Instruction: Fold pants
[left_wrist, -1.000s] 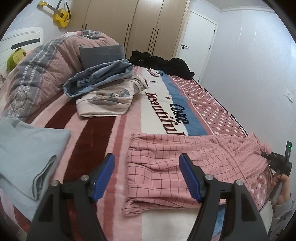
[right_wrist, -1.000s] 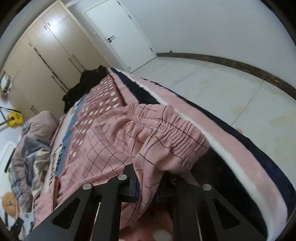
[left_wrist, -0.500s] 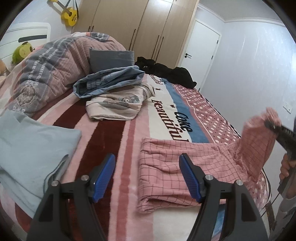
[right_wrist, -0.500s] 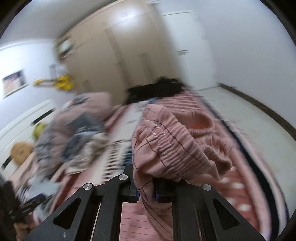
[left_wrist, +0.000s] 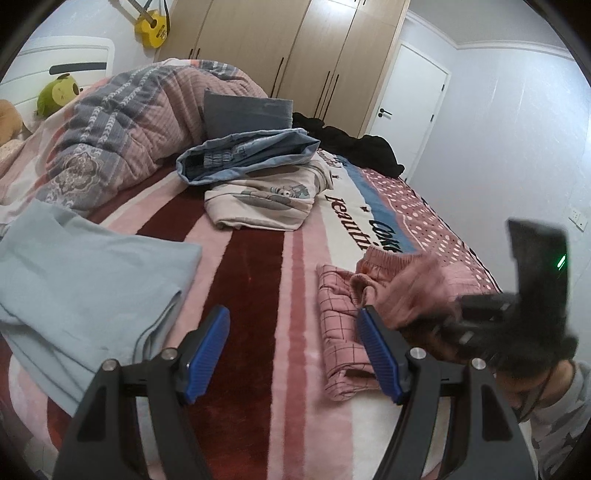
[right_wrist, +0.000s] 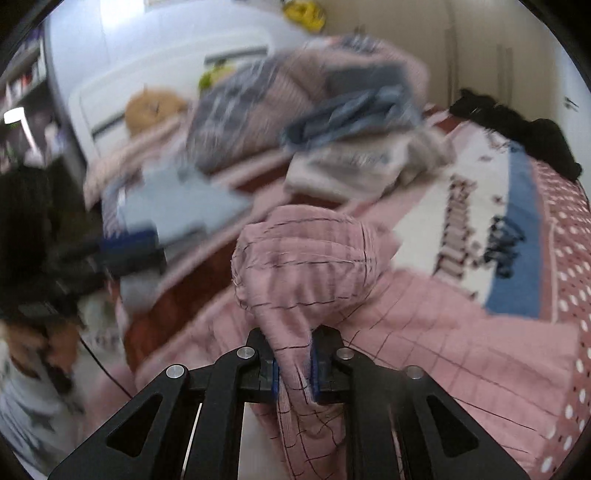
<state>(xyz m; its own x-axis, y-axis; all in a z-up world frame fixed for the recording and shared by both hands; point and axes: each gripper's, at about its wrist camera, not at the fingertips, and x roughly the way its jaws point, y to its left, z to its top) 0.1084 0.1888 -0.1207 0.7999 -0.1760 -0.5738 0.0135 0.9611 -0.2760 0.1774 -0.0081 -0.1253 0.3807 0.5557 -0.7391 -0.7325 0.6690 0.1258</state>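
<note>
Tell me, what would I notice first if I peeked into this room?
Probably the pink checked pants, bunched up and pinched in the right hand-held gripper above the striped bed. Next, the open left hand-held gripper with bright blue pads, low in the left wrist view. Far back hangs a yellow guitar on the wall.

The right gripper (right_wrist: 293, 363) is clamped on a bunched fold of the pink checked pants (right_wrist: 306, 262), which balloon up just ahead of its blue pads (right_wrist: 274, 374). The rest of the pants lies spread on the bed (right_wrist: 517, 229) to the right. Farther back, blurred, sit a cream garment (right_wrist: 354, 166), folded jeans (right_wrist: 351, 118), a light blue cloth (right_wrist: 177, 199) and a black garment (right_wrist: 524, 129).
</note>
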